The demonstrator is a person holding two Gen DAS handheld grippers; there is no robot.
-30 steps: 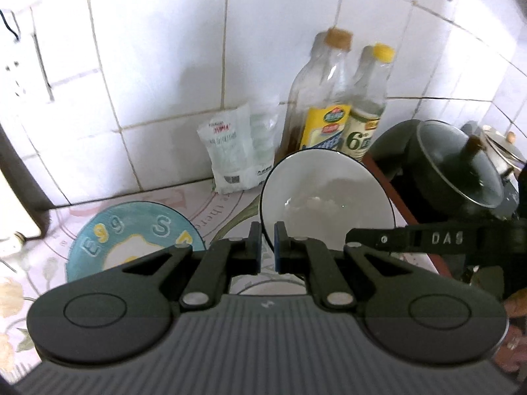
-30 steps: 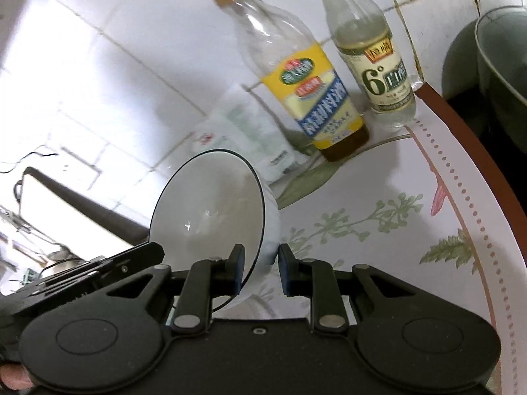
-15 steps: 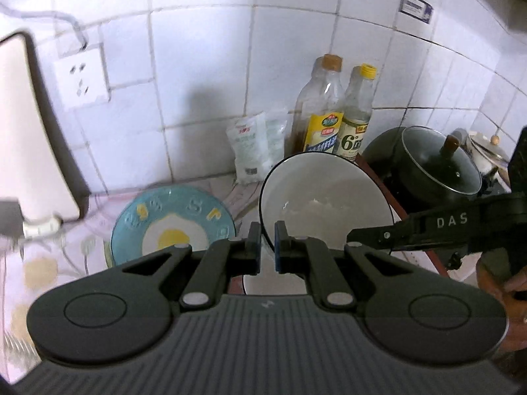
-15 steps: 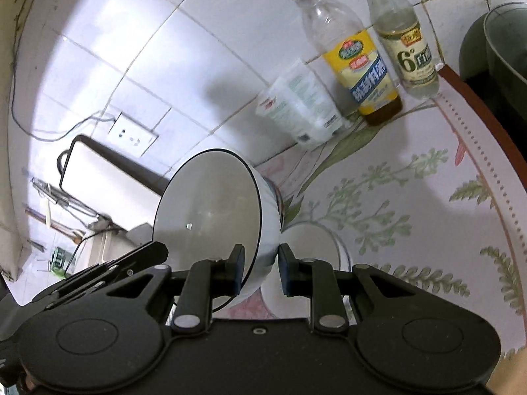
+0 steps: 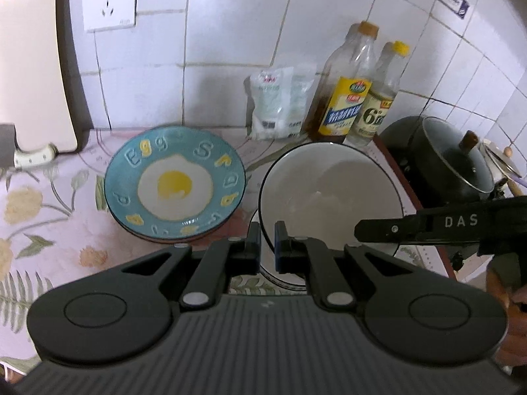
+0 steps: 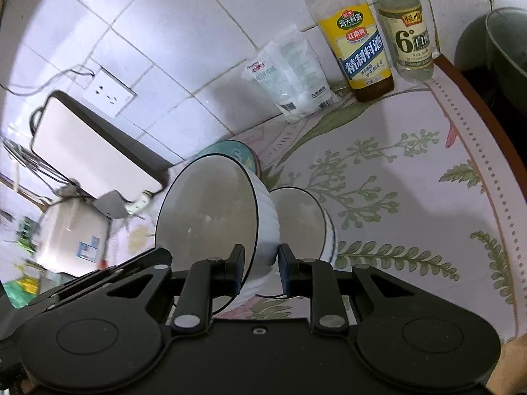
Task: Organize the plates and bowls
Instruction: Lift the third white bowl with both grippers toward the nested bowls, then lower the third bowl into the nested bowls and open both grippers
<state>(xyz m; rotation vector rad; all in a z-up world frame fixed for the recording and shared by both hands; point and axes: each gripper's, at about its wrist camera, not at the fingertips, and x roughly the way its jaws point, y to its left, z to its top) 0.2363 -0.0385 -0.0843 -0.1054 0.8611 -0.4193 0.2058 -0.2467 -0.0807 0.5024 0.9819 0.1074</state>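
A white bowl with a dark rim (image 5: pixel 329 191) is held tilted in the air by both grippers. My left gripper (image 5: pixel 266 243) is shut on its near rim. My right gripper (image 6: pixel 260 268) is shut on its rim and wall (image 6: pixel 210 210) from the other side. A second white bowl (image 6: pixel 303 220) stands on the counter just below and to the right of the held one; only its edge (image 5: pixel 276 275) shows in the left wrist view. A blue plate with a fried-egg picture (image 5: pixel 174 184) lies on the counter to the left, on top of another plate.
Two bottles (image 5: pixel 349 92) (image 5: pixel 378 98) and a white bag (image 5: pixel 280 102) stand against the tiled wall. A dark pot with a glass lid (image 5: pixel 457 161) sits at the right on the stove. A cutting board (image 5: pixel 36 65) leans at the left. The flowered cloth (image 6: pixel 411 181) covers the counter.
Both grippers have pulled back and up with the bowl held between them. The blue plate and the second bowl beneath have come fully into view.
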